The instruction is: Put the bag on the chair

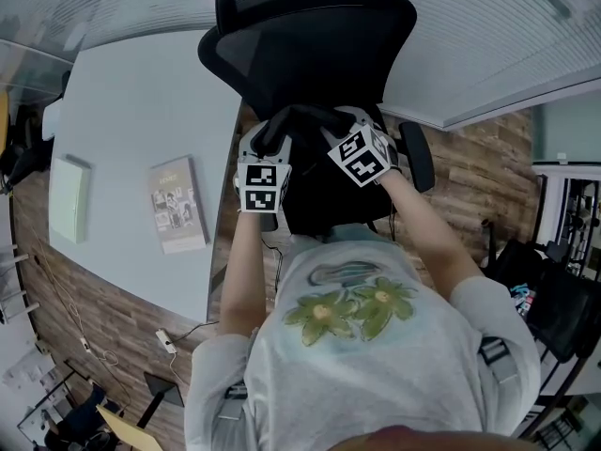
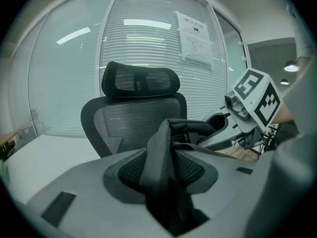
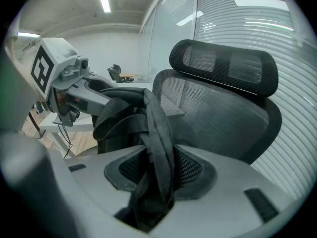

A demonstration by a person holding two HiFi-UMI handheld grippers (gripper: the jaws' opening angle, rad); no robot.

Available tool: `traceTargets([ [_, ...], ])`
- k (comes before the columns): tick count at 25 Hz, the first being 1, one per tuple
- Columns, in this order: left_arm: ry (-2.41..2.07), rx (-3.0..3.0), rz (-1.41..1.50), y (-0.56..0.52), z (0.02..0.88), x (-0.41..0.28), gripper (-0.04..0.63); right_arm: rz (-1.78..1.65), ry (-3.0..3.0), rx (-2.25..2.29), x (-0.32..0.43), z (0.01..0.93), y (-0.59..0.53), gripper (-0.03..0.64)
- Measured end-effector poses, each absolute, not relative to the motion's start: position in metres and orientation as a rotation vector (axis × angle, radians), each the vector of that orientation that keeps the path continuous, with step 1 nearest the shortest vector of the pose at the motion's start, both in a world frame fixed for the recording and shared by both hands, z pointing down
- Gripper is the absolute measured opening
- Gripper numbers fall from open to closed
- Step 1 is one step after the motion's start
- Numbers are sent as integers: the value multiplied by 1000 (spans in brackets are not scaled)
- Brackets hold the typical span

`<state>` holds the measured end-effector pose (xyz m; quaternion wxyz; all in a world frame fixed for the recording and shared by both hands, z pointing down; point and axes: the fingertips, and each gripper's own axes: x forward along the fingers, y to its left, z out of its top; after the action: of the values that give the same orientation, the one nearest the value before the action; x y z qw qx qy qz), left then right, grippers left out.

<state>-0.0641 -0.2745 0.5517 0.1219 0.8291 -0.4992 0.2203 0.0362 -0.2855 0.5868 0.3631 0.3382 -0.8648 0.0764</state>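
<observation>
The left gripper (image 2: 169, 175) has its jaws closed on a strap of the black bag (image 3: 119, 122). The right gripper (image 3: 152, 180) clamps another. The bag hangs over the seat of the chair (image 3: 218, 108), beside a table (image 1: 141, 101).

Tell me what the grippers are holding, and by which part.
The bag, by its straps: the left hand-held gripper and the right hand-held gripper each pinch a strap between their jaws.
</observation>
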Motion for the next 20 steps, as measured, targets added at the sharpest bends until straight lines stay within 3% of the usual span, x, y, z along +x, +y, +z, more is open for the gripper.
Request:
traceTargets([
  [20, -1445, 2495, 647, -306, 566, -61, 189, 235, -2236, 892, 39, 618, -316, 163],
])
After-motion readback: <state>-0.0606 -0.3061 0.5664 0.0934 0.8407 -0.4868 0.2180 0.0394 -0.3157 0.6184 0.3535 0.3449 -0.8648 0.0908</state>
